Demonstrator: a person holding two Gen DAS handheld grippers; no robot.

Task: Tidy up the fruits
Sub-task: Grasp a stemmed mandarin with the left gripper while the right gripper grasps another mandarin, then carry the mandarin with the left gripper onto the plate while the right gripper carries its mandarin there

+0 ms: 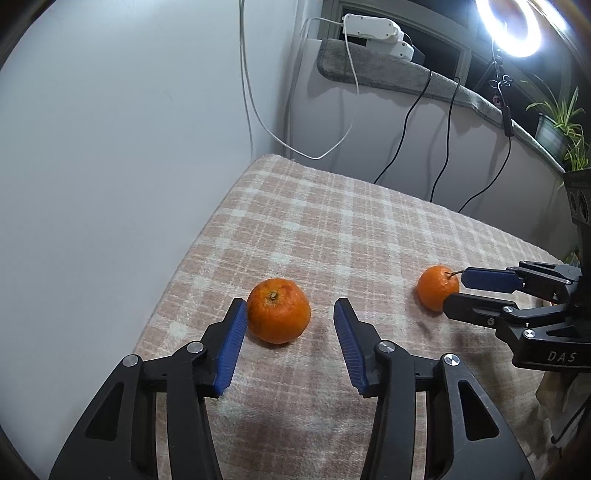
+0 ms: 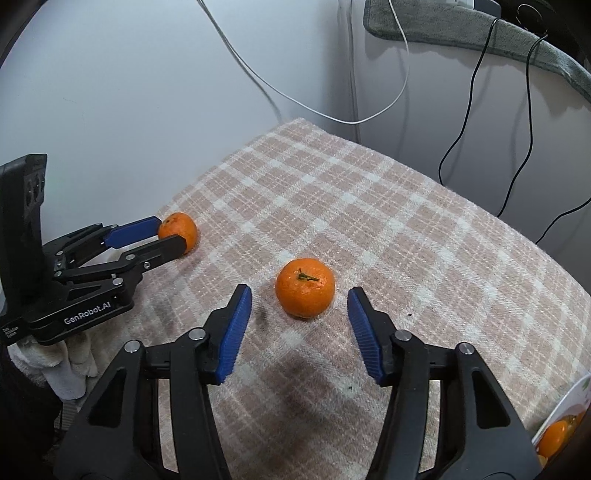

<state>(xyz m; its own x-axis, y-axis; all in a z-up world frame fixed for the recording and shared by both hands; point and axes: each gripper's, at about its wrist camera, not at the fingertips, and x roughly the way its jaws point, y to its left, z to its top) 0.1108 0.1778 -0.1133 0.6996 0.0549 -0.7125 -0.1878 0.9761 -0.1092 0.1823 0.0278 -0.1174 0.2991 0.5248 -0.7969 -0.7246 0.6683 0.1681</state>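
Two oranges lie on a pink checked cloth [image 1: 332, 229]. In the left wrist view one orange [image 1: 278, 311] sits between the open fingers of my left gripper [image 1: 290, 309], touching the left pad. A second orange [image 1: 438, 287], with a short stem, lies to the right between the open fingers of my right gripper [image 1: 455, 290]. In the right wrist view the stemmed orange [image 2: 305, 287] sits just ahead of my open right gripper [image 2: 300, 297]. The other orange [image 2: 178, 230] lies at the left between the fingers of my left gripper [image 2: 171, 232].
A white plate [image 2: 567, 404] holding another orange [image 2: 554, 437] shows at the lower right edge. Walls stand close behind and left of the table. Cables hang behind it. A ring light [image 1: 511, 26] and potted plant [image 1: 557, 125] stand at the back right.
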